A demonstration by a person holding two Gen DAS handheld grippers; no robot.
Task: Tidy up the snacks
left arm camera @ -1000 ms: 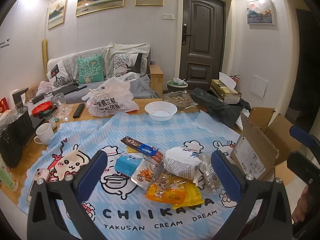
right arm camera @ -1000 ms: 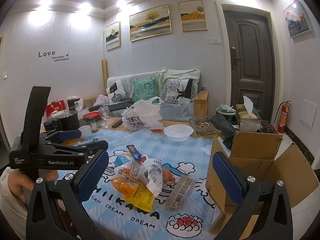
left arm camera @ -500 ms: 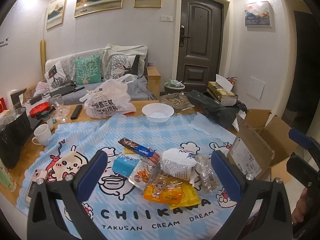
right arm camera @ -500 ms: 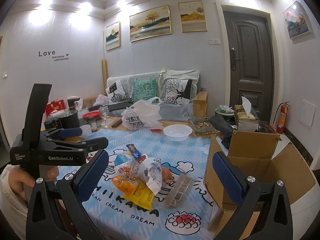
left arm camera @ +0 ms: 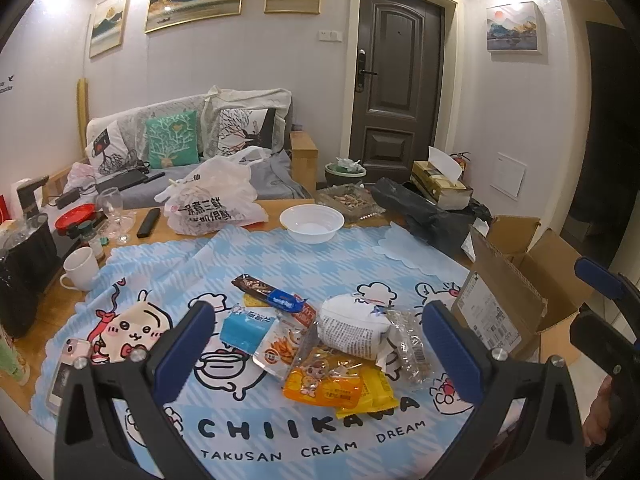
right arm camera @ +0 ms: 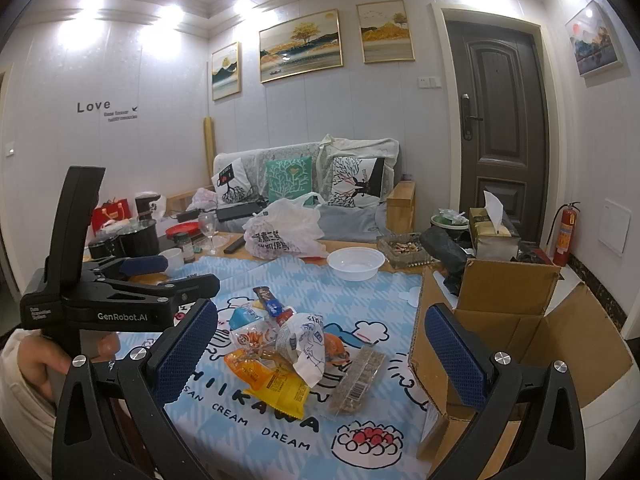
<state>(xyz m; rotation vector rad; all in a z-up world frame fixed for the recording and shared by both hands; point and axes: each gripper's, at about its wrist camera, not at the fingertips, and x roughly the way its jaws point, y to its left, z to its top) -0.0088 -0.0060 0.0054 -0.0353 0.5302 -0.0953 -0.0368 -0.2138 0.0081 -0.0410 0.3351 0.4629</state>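
Two claws, both held wide apart and empty, above the near edge of the surface.

Left claw (left arm camera: pixel 316 344): blue pads spread either side of the snack pile, touching nothing. Over the last second the pile has slid slightly lower in its view, so the claw has drifted a little, not committed to a packet.

Right claw (right arm camera: pixel 320 344): likewise spread, nothing between the pads; its outlook is almost unchanged.

Snack pile (left arm camera: pixel 320 344): one loose heap on the blue cartoon cloth (left arm camera: pixel 168 264), near centre. Contents, as far as can be told:
- white crumpled bag (left arm camera: pixel 352 330), on top, right of centre;
- orange packet (left arm camera: pixel 324 386) overlapping a yellow packet (left arm camera: pixel 378 394), nearest edge;
- blue packet (left arm camera: pixel 244 330), left side;
- dark bar wrapper (left arm camera: pixel 264 290), far side;
- clear sleeve of crackers (right arm camera: pixel 356 380), right side, nearest the box.

Cardboard box (right arm camera: pixel 520 320): flaps open, standing just off the right edge of the surface; interior appears empty. Judged the likely destination.

Other items, not part of the job: white bowl (left arm camera: pixel 312 222), white mug (left arm camera: pixel 80 268), plastic shopping bag (left arm camera: pixel 216 204), all further back.

Status: nothing moved from the heap. The small shift reads as lining up for a first pick; the task looks barely begun.
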